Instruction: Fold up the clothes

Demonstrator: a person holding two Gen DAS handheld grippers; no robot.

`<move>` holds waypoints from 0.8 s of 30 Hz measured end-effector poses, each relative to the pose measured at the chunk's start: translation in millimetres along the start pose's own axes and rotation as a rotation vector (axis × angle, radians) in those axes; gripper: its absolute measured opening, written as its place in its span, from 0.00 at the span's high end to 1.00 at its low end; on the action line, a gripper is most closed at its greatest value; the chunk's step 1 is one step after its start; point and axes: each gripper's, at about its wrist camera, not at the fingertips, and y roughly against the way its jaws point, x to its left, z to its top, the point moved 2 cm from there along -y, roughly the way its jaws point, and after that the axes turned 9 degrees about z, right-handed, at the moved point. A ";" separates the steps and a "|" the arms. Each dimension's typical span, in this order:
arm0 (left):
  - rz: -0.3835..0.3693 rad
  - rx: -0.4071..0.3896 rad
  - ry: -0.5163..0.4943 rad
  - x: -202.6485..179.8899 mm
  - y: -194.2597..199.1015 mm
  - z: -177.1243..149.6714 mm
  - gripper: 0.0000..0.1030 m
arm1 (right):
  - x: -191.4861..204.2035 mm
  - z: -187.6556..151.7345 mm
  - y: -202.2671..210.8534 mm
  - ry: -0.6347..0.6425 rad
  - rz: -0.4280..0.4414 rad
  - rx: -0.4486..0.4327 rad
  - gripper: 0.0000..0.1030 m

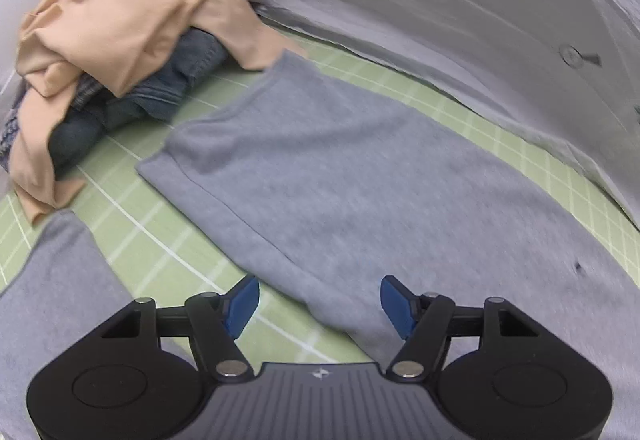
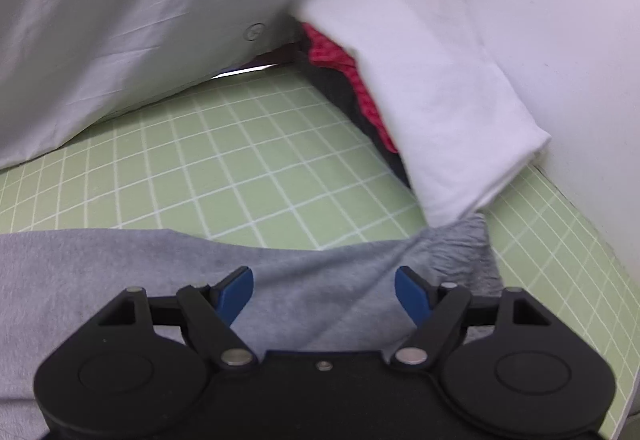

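A grey garment (image 1: pixel 340 175) lies spread flat on the green grid mat (image 1: pixel 160 260); it looks like trousers, with a second leg (image 1: pixel 60 300) at lower left. My left gripper (image 1: pixel 320 304) is open and empty, hovering over the edge of the near leg. In the right wrist view the same grey garment (image 2: pixel 120 280) lies under my right gripper (image 2: pixel 324 292), which is open and empty above its bunched waistband (image 2: pixel 460 244).
A heap of unfolded clothes, tan cloth (image 1: pixel 120 19) over denim (image 1: pixel 180 75), sits at the mat's far left. A stack of folded clothes with a white top piece (image 2: pixel 432 87) sits at the far right. A person's pale shirt (image 2: pixel 120 19) hangs across the back.
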 end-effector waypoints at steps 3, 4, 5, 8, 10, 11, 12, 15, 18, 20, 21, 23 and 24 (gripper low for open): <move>-0.053 0.023 -0.061 -20.4 19.7 -25.5 0.34 | -30.6 -14.7 11.1 0.007 0.027 -0.002 0.22; -0.070 0.019 -0.077 -24.6 28.8 -31.9 0.34 | -39.2 -21.5 15.9 0.027 0.053 -0.005 0.19; -0.086 0.011 -0.091 -27.9 38.5 -37.5 0.34 | -45.6 -28.3 20.8 0.056 0.080 -0.009 0.13; -0.134 -0.012 -0.133 -37.7 67.8 -54.5 0.30 | -58.3 -48.9 34.0 0.158 0.145 -0.023 0.00; -0.146 -0.021 -0.147 -39.8 82.6 -66.0 0.29 | -61.5 -61.3 38.4 0.232 0.153 -0.012 0.00; -0.150 -0.026 -0.152 -40.4 89.5 -71.8 0.29 | -63.5 -66.6 39.1 0.257 0.158 -0.004 0.00; -0.154 -0.030 -0.157 -40.9 96.3 -77.5 0.29 | -65.6 -71.7 39.5 0.278 0.164 0.004 0.00; -0.167 -0.043 -0.173 -42.6 116.9 -94.8 0.29 | -77.0 -84.0 40.1 0.299 0.177 0.029 0.01; -0.163 -0.038 -0.166 -39.8 129.6 -115.2 0.29 | -90.3 -92.9 37.5 0.294 0.182 0.058 0.06; -0.158 -0.028 -0.156 -38.0 134.9 -129.5 0.29 | -97.7 -97.8 34.5 0.295 0.188 0.085 0.25; -0.155 -0.023 -0.151 -37.1 137.5 -136.6 0.29 | -101.9 -100.1 34.4 0.297 0.199 0.094 0.37; -0.151 -0.012 -0.141 -35.4 142.6 -150.7 0.29 | -110.0 -102.0 40.4 0.298 0.233 0.077 0.65; -0.148 -0.007 -0.135 -34.6 145.1 -157.7 0.29 | -113.3 -102.2 47.3 0.301 0.245 0.057 0.73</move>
